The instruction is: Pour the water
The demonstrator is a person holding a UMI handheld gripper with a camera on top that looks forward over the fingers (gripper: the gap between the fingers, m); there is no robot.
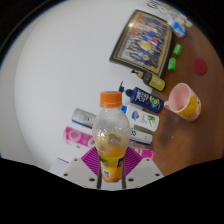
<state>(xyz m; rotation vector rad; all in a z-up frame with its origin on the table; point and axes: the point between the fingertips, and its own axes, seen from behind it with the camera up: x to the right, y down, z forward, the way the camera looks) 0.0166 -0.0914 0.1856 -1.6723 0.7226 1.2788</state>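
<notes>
A clear plastic bottle (111, 140) with an orange screw cap and a rounded, ribbed body stands upright between the two fingers of the tongs (111, 170). Its upper part is see-through and looks empty, while the lower part holds an orange-yellow liquid. The purple pads (92, 157) on the fingers sit tight against both sides of the bottle's lower body, so the tongs are pinching it.

Beyond the bottle spreads a round brown wooden table (195, 140) with a smooth, slightly glossy top. On it, off to the right of the bottle, stands a pink plastic cup (184, 100) with a wide open mouth and a yellowish patch on its side. Between cup and bottle lies a blue and white tube (143, 99) with a printed label, and nearer the bottle lie flat white and pink packets (80, 130), partly hidden behind it. Farther back rests a dark-framed rectangular box or picture (147, 42) with a busy, colourful printed face. Small green blocks (175, 55) lie beside it, and a dark red round spot (201, 66) shows past them.
</notes>
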